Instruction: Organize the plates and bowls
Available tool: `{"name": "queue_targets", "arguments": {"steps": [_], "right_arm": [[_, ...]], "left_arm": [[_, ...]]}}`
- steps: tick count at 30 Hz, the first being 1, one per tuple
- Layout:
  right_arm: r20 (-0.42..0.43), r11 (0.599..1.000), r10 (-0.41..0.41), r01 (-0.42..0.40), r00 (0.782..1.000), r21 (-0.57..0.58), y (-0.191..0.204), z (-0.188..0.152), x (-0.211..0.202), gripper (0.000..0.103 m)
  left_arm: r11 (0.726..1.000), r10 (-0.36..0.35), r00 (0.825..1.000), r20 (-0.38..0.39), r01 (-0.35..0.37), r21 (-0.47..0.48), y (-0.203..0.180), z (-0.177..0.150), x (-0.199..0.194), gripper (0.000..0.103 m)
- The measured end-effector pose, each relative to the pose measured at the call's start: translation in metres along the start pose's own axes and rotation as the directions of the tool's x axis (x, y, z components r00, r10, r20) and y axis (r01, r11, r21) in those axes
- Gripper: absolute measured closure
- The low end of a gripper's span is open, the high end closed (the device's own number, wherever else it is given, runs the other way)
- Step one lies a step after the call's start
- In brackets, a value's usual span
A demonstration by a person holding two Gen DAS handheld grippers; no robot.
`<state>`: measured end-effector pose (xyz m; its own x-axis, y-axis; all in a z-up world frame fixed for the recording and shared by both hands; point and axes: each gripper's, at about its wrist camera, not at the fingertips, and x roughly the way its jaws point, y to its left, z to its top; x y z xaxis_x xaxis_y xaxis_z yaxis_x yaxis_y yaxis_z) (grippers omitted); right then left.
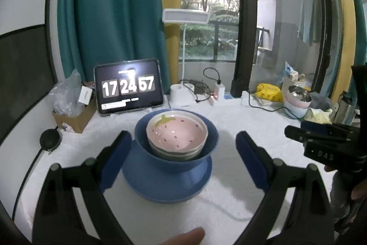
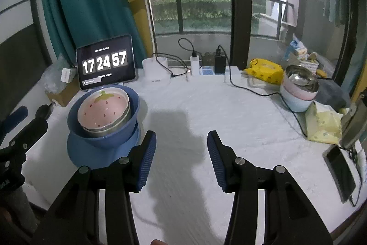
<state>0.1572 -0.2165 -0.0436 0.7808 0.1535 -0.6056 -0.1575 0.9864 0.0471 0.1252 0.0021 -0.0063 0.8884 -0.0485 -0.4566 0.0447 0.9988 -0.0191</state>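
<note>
A pink strawberry bowl (image 1: 176,133) sits nested in a metal bowl (image 1: 174,154), inside a blue bowl (image 1: 176,159), on a blue plate (image 1: 167,185) on the white table. My left gripper (image 1: 183,160) is open, its fingers either side of the stack, holding nothing. The stack also shows in the right wrist view: the pink bowl (image 2: 103,109), blue bowl (image 2: 105,139) and blue plate (image 2: 78,150). My right gripper (image 2: 181,157) is open and empty over bare tablecloth to the right of the stack. The left gripper's body shows at the far left of that view.
A tablet clock (image 2: 105,62) and a lamp base (image 2: 156,72) stand at the back. A second stack of bowls with a steel bowl on top (image 2: 299,88) stands at the right, beside a yellow bag (image 2: 266,70). A phone (image 2: 341,173) lies at the right edge. Cables (image 2: 259,90) cross the table.
</note>
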Motion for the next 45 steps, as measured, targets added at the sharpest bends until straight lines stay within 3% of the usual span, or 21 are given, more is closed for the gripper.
{"name": "queue_targets", "arguments": {"steps": [29,45], "right_arm": [[0.224,0.998,-0.065,0.066,0.972,0.003,-0.012,-0.008,-0.122,0.054],[0.277,0.997,-0.078,0.08,0.958,0.005,-0.011,-0.007,-0.149,0.053]], "left_arm": [[1.0,0.012,0.988,0.153,-0.01,-0.01,-0.004,0.01,-0.089,0.009],[1.0,0.009,0.971,0.238,-0.012,0.01,-0.005,0.017,-0.119,0.009]]}}
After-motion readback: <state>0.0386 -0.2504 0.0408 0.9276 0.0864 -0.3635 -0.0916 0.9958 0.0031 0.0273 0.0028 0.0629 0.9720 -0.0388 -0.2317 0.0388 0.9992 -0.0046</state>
